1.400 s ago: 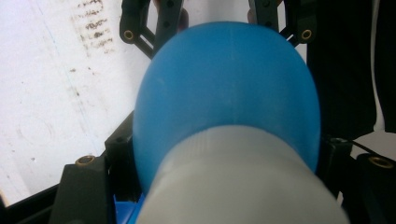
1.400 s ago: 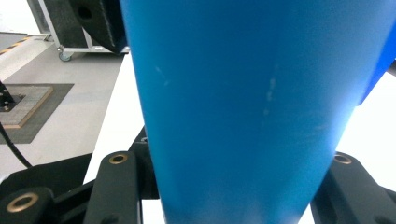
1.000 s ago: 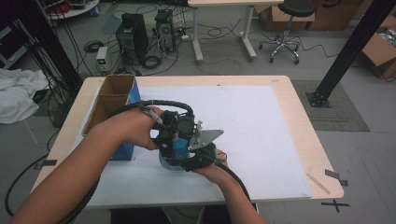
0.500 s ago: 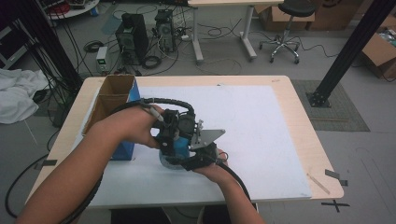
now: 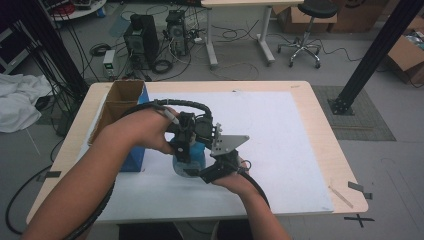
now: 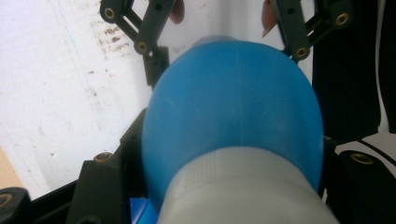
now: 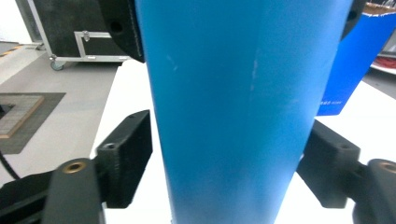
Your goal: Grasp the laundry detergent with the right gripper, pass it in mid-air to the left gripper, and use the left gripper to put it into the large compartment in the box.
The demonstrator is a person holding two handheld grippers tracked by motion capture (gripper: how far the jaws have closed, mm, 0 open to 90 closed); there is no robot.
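A grey floor (image 5: pixel 300 70) lies beyond the wooden table (image 5: pixel 325 145). Far off stand a white desk (image 5: pixel 240 5), a black stool (image 5: pixel 306 25) and two computer towers (image 5: pixel 155 32).

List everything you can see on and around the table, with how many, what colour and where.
bottle: 1, blue with grey cap, upright at table middle, between both grippers
box: 1, cardboard with blue side, open, table's left
sheet: 1, white, covering the table
table: 1, light wood
stool: 1, black, on floor beyond the table
computer towers: 2, dark, on floor
cloth: 1, white, floor at left
left gripper: 1, black, shut on bottle's top
right gripper: 1, black, jaws just opened, flanking bottle's body
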